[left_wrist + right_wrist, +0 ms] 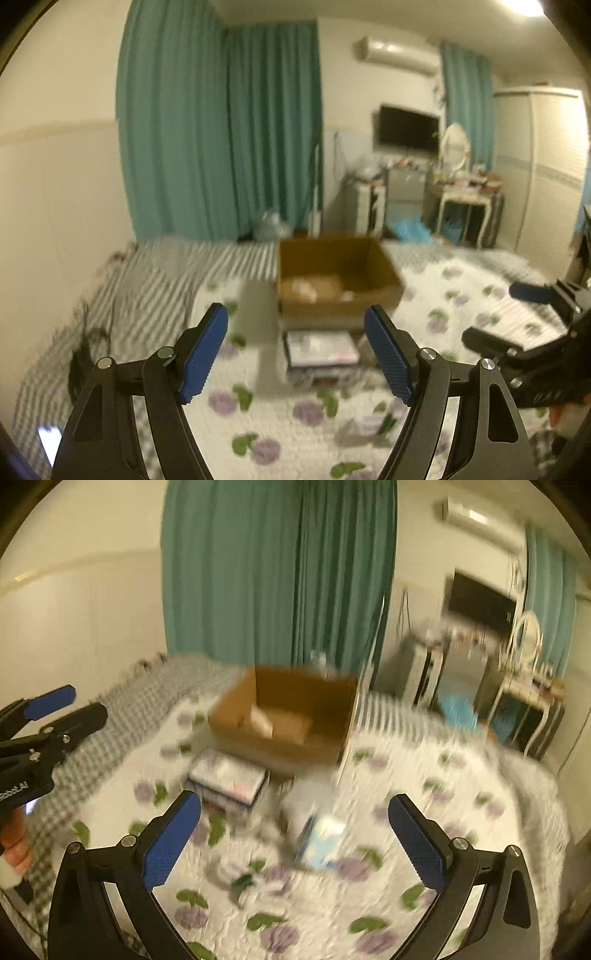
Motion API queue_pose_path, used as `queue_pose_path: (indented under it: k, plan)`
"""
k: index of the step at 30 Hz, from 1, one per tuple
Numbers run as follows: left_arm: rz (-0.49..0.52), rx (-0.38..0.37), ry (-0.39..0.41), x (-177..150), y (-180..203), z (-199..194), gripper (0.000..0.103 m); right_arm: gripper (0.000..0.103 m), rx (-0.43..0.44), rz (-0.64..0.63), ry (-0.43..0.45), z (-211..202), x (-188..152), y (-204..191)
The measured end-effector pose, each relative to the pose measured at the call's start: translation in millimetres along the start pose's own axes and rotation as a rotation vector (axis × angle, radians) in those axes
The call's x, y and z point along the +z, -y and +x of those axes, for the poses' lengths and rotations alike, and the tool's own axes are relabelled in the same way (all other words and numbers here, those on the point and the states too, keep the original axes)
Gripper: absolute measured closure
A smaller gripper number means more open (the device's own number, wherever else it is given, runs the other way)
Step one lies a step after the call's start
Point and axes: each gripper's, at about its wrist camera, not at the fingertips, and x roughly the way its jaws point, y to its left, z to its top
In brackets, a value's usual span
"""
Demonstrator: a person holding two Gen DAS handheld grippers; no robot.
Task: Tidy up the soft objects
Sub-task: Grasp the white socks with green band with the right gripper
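We judge that we are in the approach step: both grippers hang above the bed (424, 775) with nothing in them, and no soft item is yet taken.

The left gripper (295, 354) has its fingers spread wide and empty. The right gripper (295, 842) is just as wide open and also empty.

Our landmark is the cardboard box (288, 716), standing open-topped on the floral quilt (295, 424). Something pale lies inside it, too blurred to name.

Just in front of the box, on its near side, sits a flat wrapped pack (229, 779). Its long axis seems to run across the box's front wall rather than toward it.

Nearer to us than the box, and a little to its right, a light-blue packet (323, 843) stands tilted on the quilt. Its long axis runs roughly up and away toward the box; which end is its top we cannot tell through the blur.

The next move, as we judge it, calls for lowering the right gripper over the light-blue packet, turning the fingers across its narrow side, then closing gently, since soft packaging will crush.
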Motion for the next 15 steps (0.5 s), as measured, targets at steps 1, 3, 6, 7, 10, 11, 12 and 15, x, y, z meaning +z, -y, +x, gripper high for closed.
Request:
queue_pose_path:
  k: [1, 3, 6, 7, 10, 11, 12, 15]
  plan:
    - [-0.008, 0.019, -0.034, -13.5, 1.0, 12.8, 0.025, 0.001, 0.007, 0.020, -0.047, 19.0, -13.6, -2.2]
    - [-0.021, 0.019, -0.091, -34.3, 2.4, 33.3, 0.025, 0.001, 0.021, 0.057, -0.105, 44.0, -31.7, -1.0]
    - [-0.025, 0.007, -0.147, -67.9, 8.6, 48.0, 0.026, 0.001, 0.056, 0.108, -0.201, 80.7, -63.1, -3.3]
    - [-0.014, 0.015, -0.162, -78.9, 10.7, 56.9, 0.025, 0.001, 0.061, 0.114, -0.227, 89.9, -72.2, -6.3]
    - [0.027, 0.031, -0.214, -107.1, 13.5, 71.8, 0.025, 0.001, 0.081, 0.112, -0.301, 117.2, -93.2, -14.0]
    - [0.031, 0.028, -0.230, -112.8, 13.5, 76.5, 0.025, 0.001, 0.083, 0.105, -0.315, 122.0, -96.9, -18.3]
    - [0.030, 0.027, -0.242, -119.3, 10.6, 79.2, 0.026, 0.001, 0.085, 0.097, -0.327, 127.7, -99.6, -20.8]
    - [0.013, 0.030, -0.285, -133.8, 1.6, 89.4, 0.026, 0.001, 0.087, 0.081, -0.344, 141.5, -102.9, -27.2]
